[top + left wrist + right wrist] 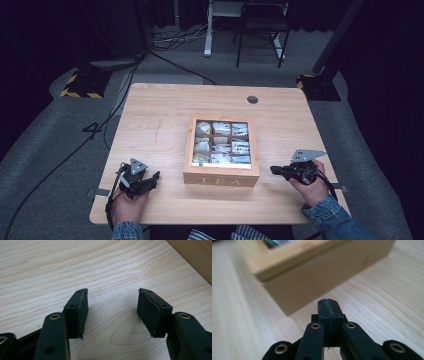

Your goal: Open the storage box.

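Note:
A wooden tea box [221,172] marked TEA stands in the middle of the table, its windowed lid closed over several compartments of tea bags. My left gripper [154,177] rests near the table's front left, left of the box, pointing toward it. In the left gripper view its jaws [112,306] stand open over bare wood with nothing between them. My right gripper [274,170] hovers just right of the box, pointing at its side. In the right gripper view its jaws [328,302] are pressed together, empty, with the box's corner [287,292] close ahead.
The light wooden table [165,105] has a round cable hole [252,99] at the back right. Cables run over the grey floor to the left. Stand bases with yellow-black tape sit off both back corners, and a chair and desk legs stand behind.

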Demonstrator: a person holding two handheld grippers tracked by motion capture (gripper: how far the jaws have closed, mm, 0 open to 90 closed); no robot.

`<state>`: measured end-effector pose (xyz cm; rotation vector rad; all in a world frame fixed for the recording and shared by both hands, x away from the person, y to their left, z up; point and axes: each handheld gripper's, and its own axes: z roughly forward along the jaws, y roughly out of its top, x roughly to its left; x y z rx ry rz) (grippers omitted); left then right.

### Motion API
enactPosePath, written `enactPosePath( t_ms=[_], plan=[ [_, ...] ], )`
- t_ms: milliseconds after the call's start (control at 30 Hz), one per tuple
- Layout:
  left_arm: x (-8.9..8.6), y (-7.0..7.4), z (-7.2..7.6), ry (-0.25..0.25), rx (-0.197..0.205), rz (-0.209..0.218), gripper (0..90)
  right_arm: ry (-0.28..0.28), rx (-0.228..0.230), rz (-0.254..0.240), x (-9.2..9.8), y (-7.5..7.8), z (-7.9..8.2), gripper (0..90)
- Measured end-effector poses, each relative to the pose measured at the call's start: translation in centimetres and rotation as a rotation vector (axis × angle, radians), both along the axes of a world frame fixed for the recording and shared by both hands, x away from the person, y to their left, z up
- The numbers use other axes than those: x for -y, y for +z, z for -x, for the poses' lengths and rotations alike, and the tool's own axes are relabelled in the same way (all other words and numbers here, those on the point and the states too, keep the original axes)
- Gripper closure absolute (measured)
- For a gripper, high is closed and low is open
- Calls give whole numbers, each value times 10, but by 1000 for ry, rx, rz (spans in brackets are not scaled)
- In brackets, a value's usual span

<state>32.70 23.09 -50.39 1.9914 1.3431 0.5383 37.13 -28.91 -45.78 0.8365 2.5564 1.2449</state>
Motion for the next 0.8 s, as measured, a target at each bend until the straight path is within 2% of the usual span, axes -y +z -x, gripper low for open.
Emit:
enactPosePath(
  t_ms=[133,333,567,800],
  plan=[
    [0,0,0,0,1,0,430,68,22,-8,-10,11,10,900],
    [0,0,0,0,0,0,430,143,-6,10,-21,15,19,900],
    [0,0,0,0,0,0,430,174,-5,22,-34,12,22,900],
    [0,0,0,2,1,-2,430,170,0,0,-36,14,23,900]
  ],
)
